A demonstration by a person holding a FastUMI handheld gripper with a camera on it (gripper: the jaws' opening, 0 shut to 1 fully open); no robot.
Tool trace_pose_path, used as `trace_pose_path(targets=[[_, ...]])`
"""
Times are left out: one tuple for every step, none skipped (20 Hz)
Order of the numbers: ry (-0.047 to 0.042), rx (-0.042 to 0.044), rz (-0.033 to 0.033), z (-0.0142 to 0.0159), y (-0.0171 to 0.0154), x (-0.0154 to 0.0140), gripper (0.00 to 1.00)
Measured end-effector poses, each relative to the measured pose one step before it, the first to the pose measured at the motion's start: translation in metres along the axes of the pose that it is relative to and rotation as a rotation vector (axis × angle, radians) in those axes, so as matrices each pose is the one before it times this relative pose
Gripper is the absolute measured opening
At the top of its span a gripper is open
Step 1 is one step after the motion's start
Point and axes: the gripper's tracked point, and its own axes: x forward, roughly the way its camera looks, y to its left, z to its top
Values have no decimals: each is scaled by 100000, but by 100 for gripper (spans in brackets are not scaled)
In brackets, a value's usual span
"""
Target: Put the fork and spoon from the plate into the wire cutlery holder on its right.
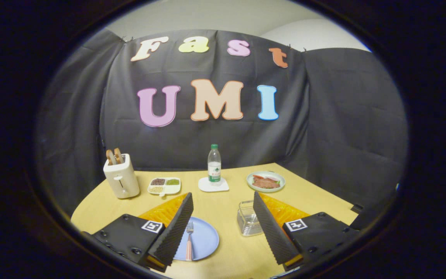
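Between my tongs [223,228], spread wide and empty, the fork [189,239] lies untouched on the plate [205,240]; the holder [248,219] looks empty.

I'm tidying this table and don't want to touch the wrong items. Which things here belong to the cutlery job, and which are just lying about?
Job:
- fork with striped handle
- round blue plate
- clear wire cutlery holder
- open gripper, holding nothing

Lying about:
- white toaster with bread
- divided white tray of grains
- plastic water bottle on white coaster
- green-rimmed dish of food
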Motion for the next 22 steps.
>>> trace_pose_path(targets=[[2098,661,1593,-904,448,321,98],[1669,407,1578,-762,415,327,98],[1665,-122,1291,-799,299,373,98],[2222,-419,1093,-1023,342,514,98],[2535,-188,995,-1188,273,388,98],[2460,284,846,-1176,346,443,98],[2408,1005,853,-1109,362,326,98],[2470,1487,967,-1101,439,376,98],[2457,1315,807,-1138,396,375,98],[2585,647,626,-1161,250,354,98],[2418,-30,577,-1134,335,294,98],[1996,-517,702,-857,337,240,98],[1689,-810,1026,-882,366,235,98],[1379,-972,937,-696,418,240,99],[1127,-1251,219,-724,155,259,98],[558,-1346,224,-479,174,262,98],[598,-1044,337,-613,269,130,98],[698,-401,288,-387,246,253,98],[838,-226,170,-443,120,279,98],[830,-179,-102,-391,1,309,98],[1245,36,-467,-598,-62,271,98],[909,382,-686,-370,-178,248,98]])
